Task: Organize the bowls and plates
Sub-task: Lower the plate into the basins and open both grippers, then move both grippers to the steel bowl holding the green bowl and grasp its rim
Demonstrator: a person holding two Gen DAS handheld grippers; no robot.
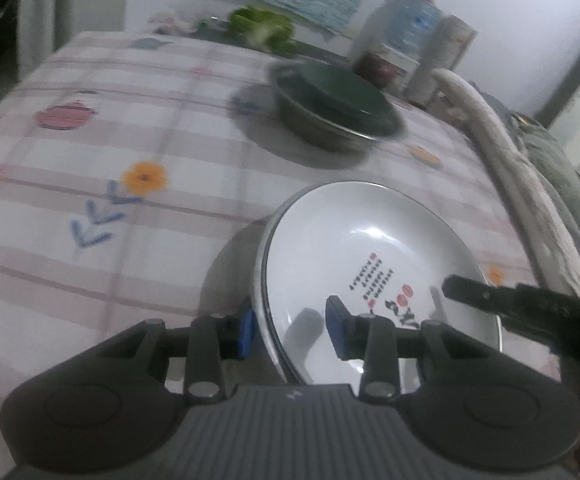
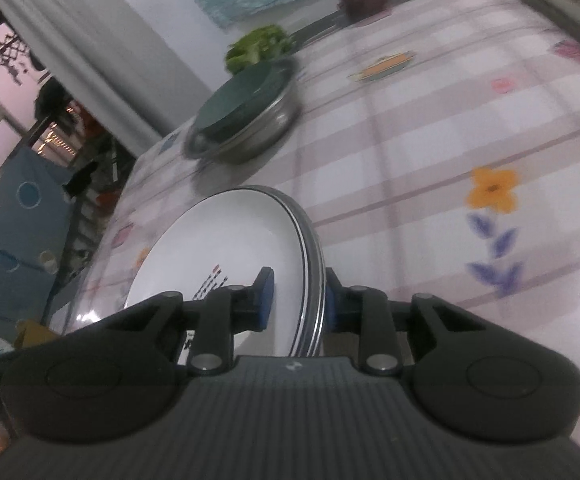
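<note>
White plate (image 1: 369, 248) with unreadable red-black writing, left hand-held gripper (image 1: 293, 330) and right hand-held gripper (image 2: 299, 300) straddling its rim unclamped

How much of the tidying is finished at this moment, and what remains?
Looks done: a dark green dish already sits nested in the metal bowl. In hand: the left gripper and right gripper each straddle a rim of the stacked white plates, fingers not visibly clamped. Left: moving that stack, perhaps onto the bowl.
</note>
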